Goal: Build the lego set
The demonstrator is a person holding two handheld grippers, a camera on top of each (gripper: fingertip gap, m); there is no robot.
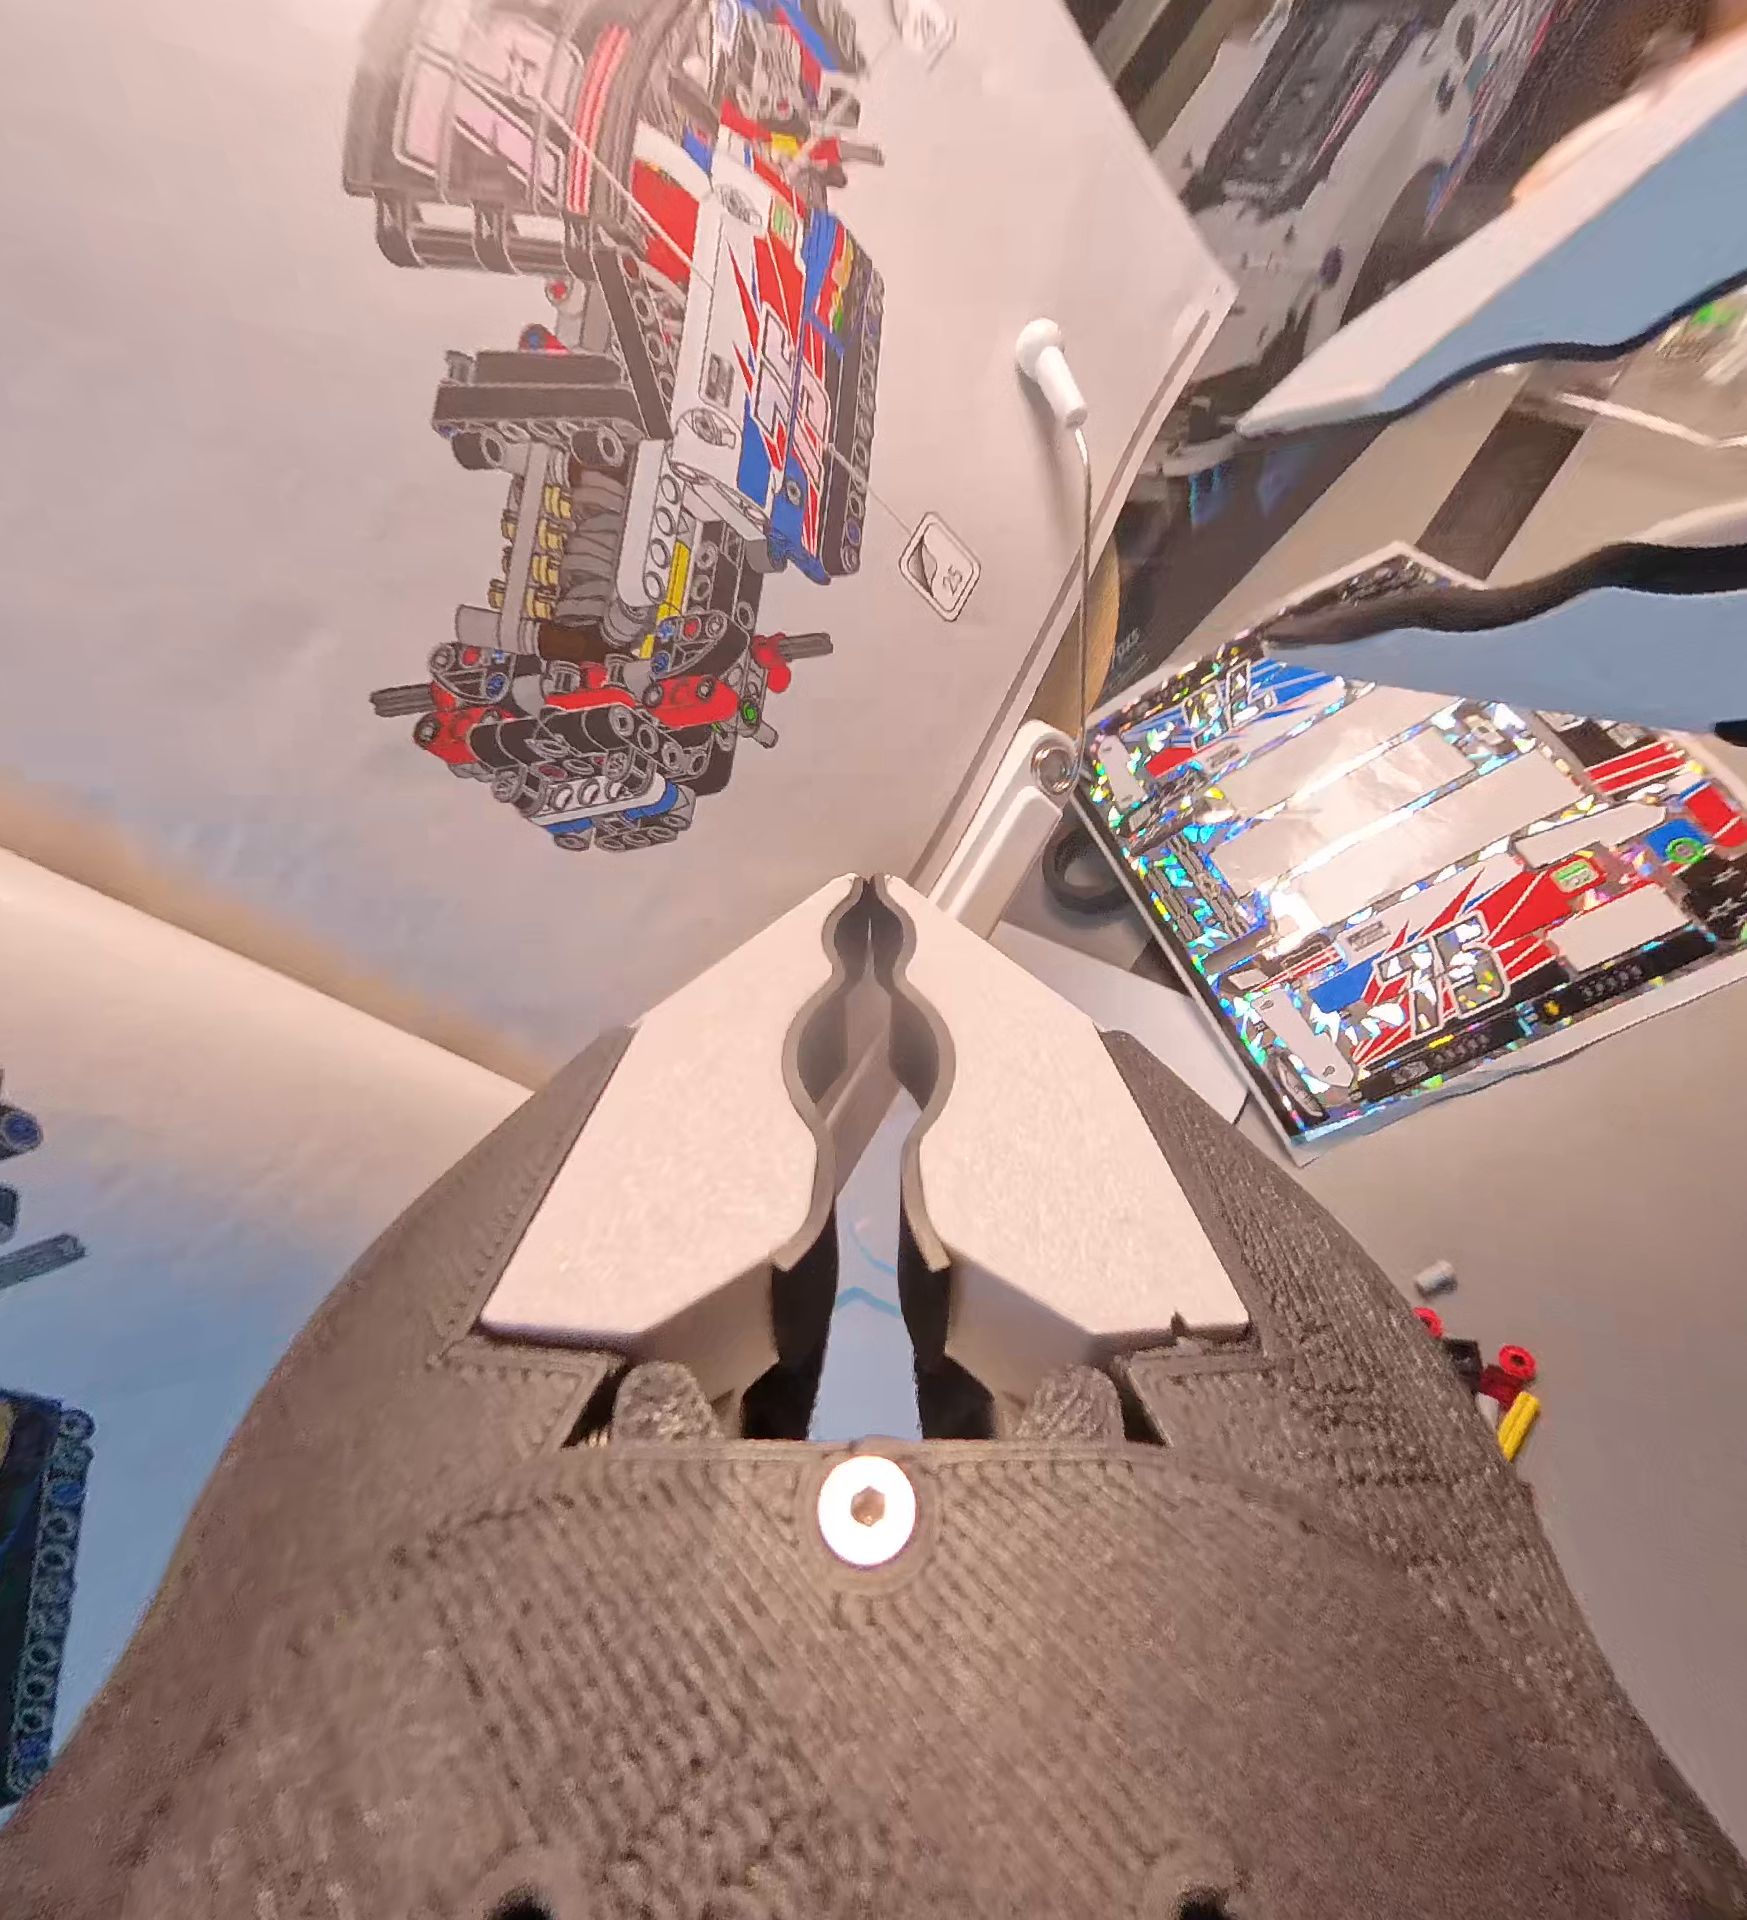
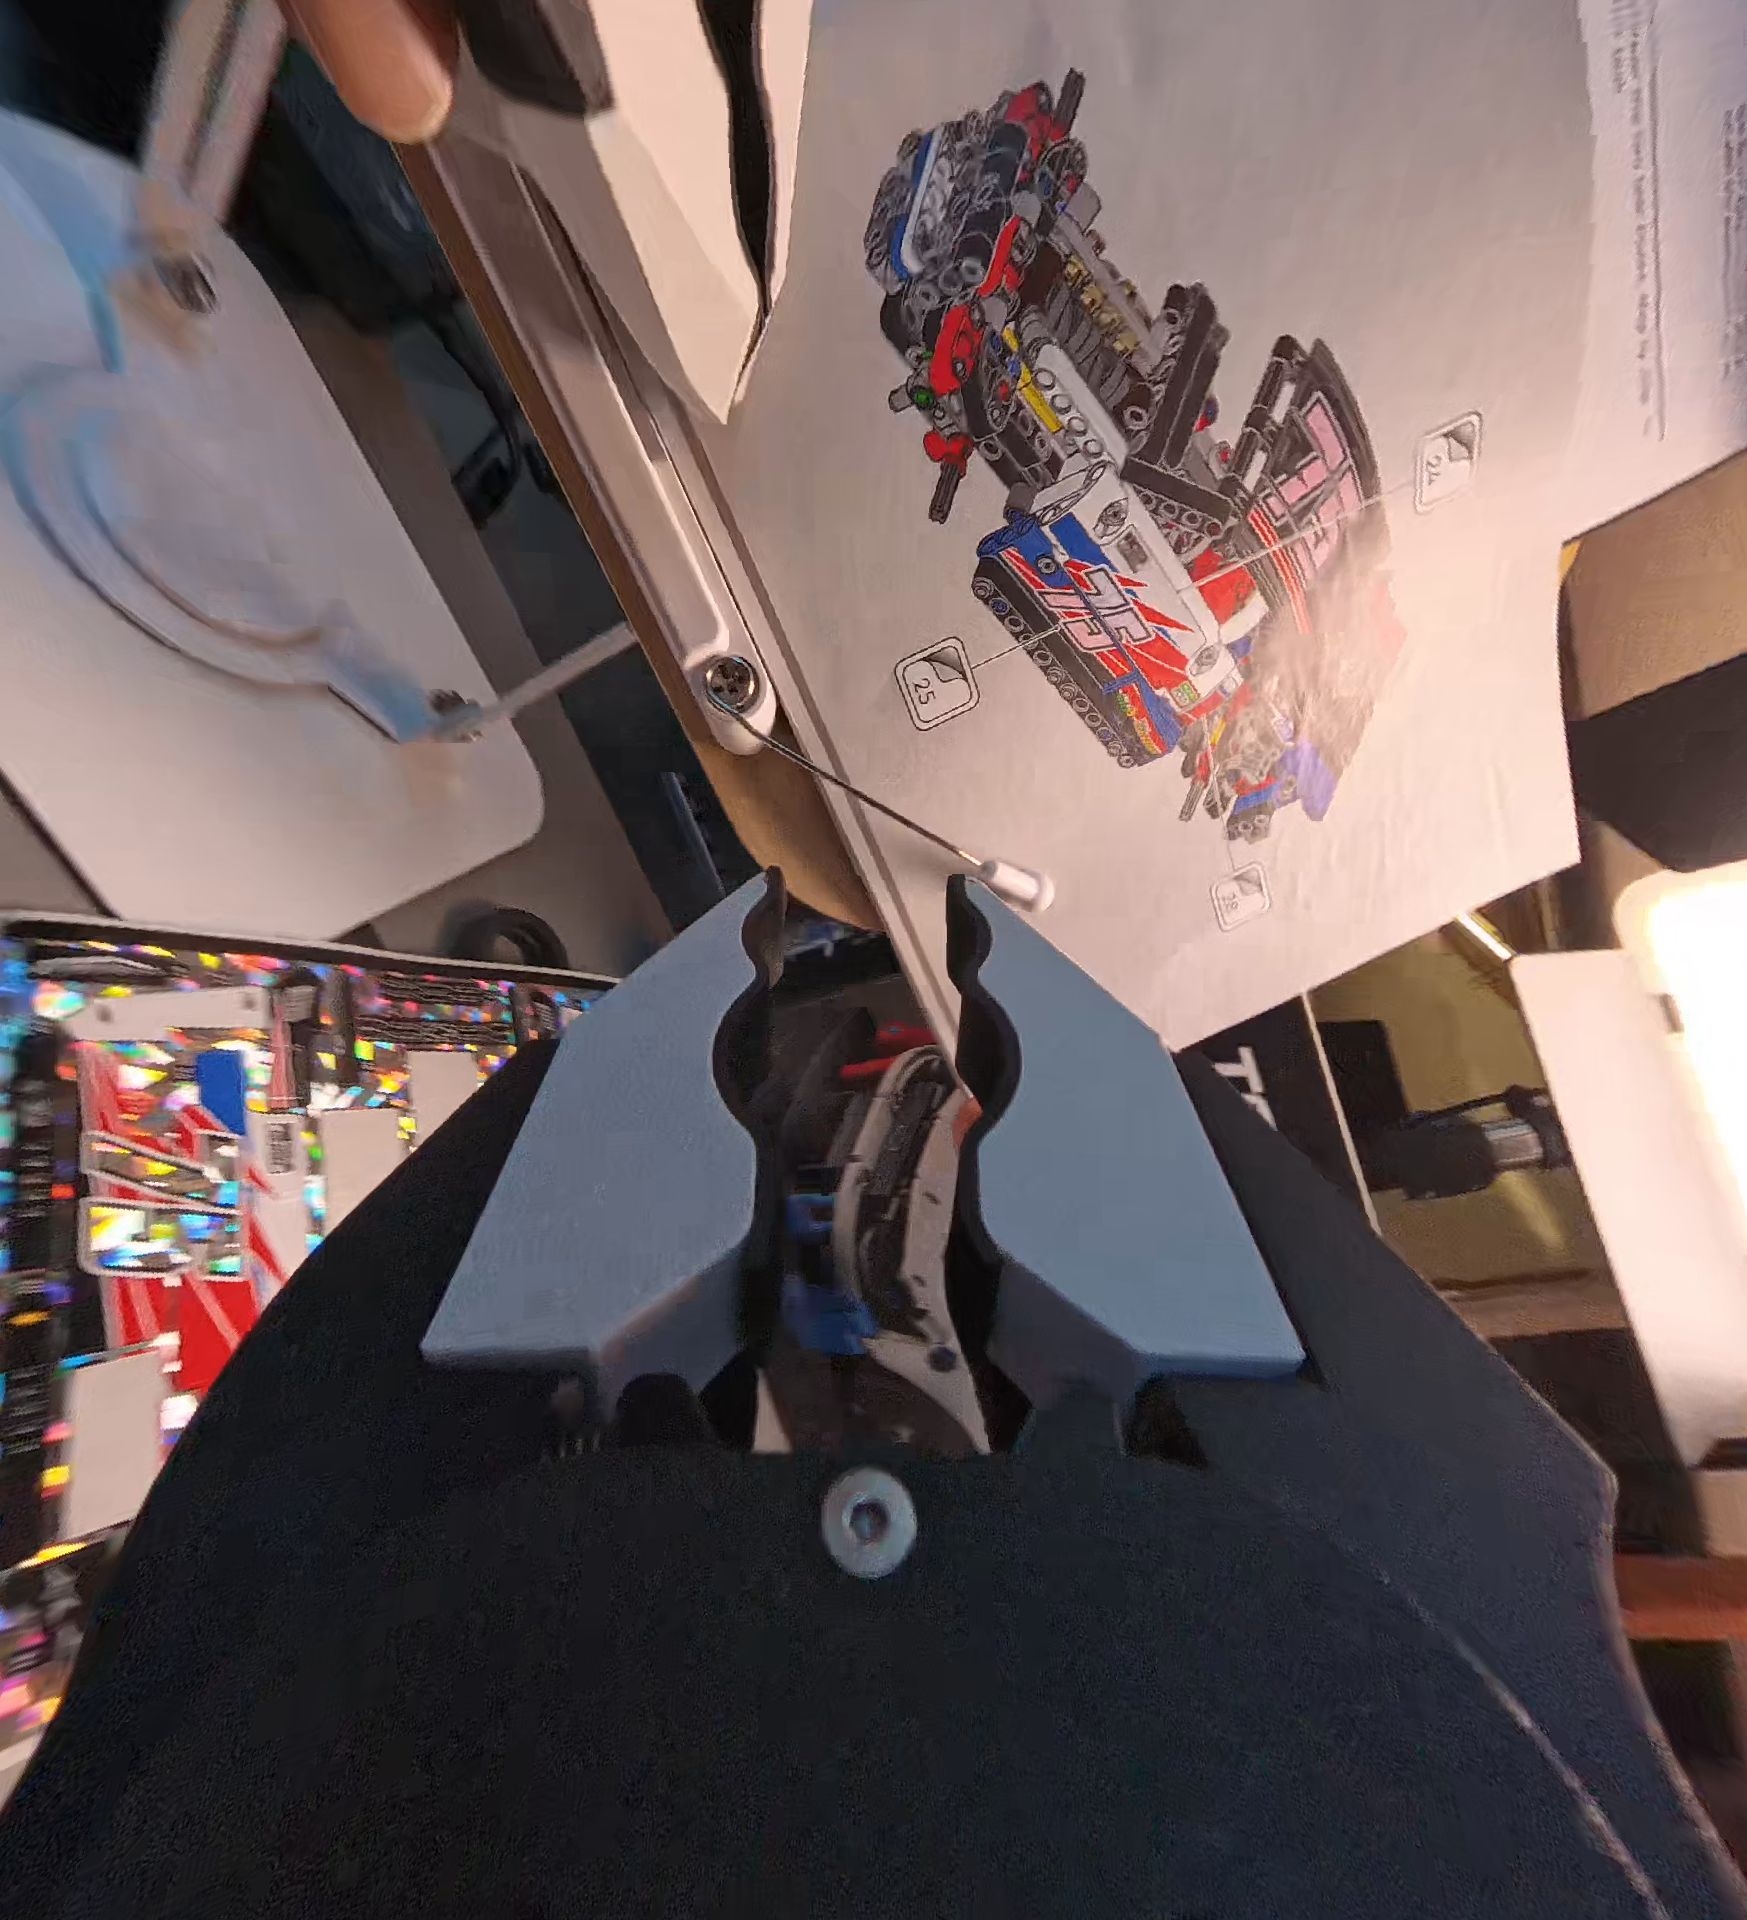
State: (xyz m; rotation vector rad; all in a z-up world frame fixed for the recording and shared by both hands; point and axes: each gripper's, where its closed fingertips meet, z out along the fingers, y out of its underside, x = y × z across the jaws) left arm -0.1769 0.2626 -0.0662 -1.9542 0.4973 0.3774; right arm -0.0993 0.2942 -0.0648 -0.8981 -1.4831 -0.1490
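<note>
The open instruction booklet (image 1: pixel 225 520) shows a printed truck model and rests on a book holder; it also shows in the right wrist view (image 2: pixel 1212 260). My left gripper (image 1: pixel 869 891) is shut, its tips meeting at the page's lower right edge; I cannot tell if paper is pinched. My right gripper (image 2: pixel 861 904) is open, its fingers on either side of the holder's metal edge (image 2: pixel 838 810). A partly built lego model (image 2: pixel 890 1174) with a white curved panel and blue pins shows behind the gap. The right gripper's spread fingers (image 1: pixel 1471 343) show in the left wrist view.
A holographic sticker sheet (image 1: pixel 1420 914) lies flat on the table, left of my right gripper (image 2: pixel 173 1195). A wire page clip with a white tip (image 1: pixel 1051 374) (image 2: pixel 1020 885) holds the page. Small loose lego parts (image 1: pixel 1482 1371) lie on the table. A fingertip (image 2: pixel 391 73) shows at top. My right fingertips sit around 9 cm from my left ones.
</note>
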